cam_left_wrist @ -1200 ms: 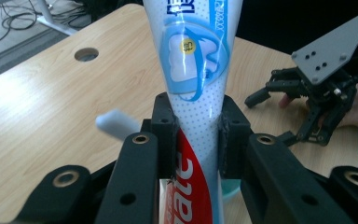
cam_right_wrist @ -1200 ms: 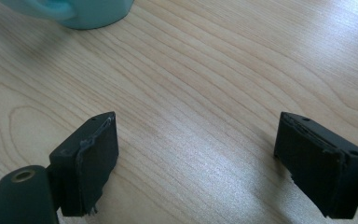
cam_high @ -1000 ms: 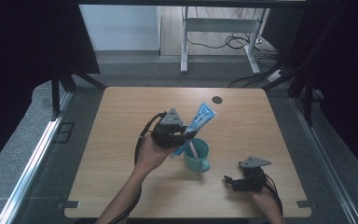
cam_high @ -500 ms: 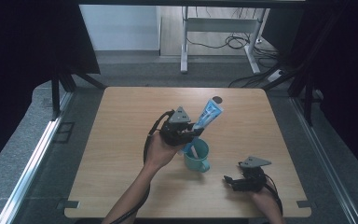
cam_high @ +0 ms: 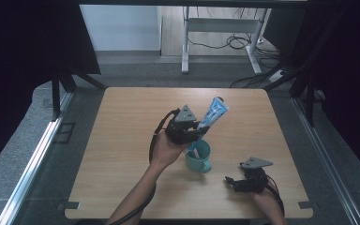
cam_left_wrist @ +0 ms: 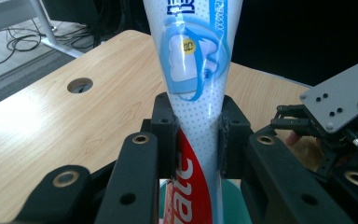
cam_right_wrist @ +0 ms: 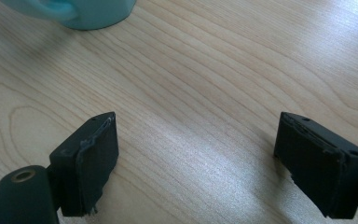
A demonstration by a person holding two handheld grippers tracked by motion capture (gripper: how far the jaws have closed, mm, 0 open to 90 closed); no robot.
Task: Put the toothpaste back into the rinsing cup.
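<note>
Toothpaste tube (cam_left_wrist: 196, 116) clamped in left tool (cam_left_wrist: 196, 135) above mug (cam_high: 198, 156) — right tool (cam_right_wrist: 196, 163) agape, up close.

Black left gripper (cam_high: 194, 132), grey triangular plate; black right gripper (cam_high: 232, 183), trailing black cable

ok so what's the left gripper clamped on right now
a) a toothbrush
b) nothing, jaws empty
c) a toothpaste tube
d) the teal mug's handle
c: in the left gripper view both pads of the left gripper press on the toothpaste tube, and the high view shows the tube tilted with its lower end over the teal mug.
</note>
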